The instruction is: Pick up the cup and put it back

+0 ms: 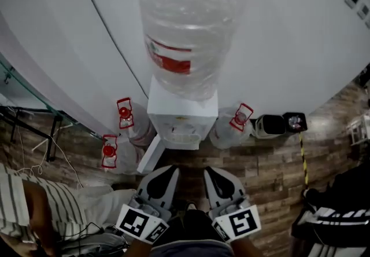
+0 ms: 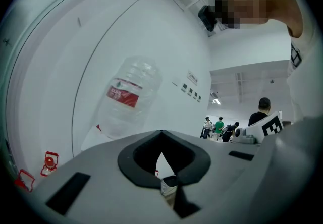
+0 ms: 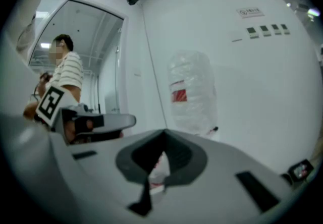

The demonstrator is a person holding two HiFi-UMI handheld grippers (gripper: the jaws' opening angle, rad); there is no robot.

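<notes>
Seeing left tongs [image 1: 167, 172] and right tongs [image 1: 214, 172] side by side at the bottom of the head view, above the wooden floor [image 1: 272, 163], both facing the water dispenser [image 1: 182, 120].

Left tongs: tips pressed together, only a narrow wedge gap behind them, nothing clamped. Right tongs: same, closed tip to tip, empty.

Cup [image 2: 169, 186]: small pale shape low in that wedge gap in the left gripper view, below and beyond the tips. Can't tell what it stands on. Can't make it out in the head view.

Dispenser is white, against the white wall [image 1: 277, 47], with a big clear bottle [image 1: 188, 24] with a red label upended on top. Spare bottles with red handles on the floor: two at its left [image 1: 130, 125], one at its right [image 1: 231, 128].

Person in a striped shirt [image 1: 23, 204] at the head view's left edge.
</notes>
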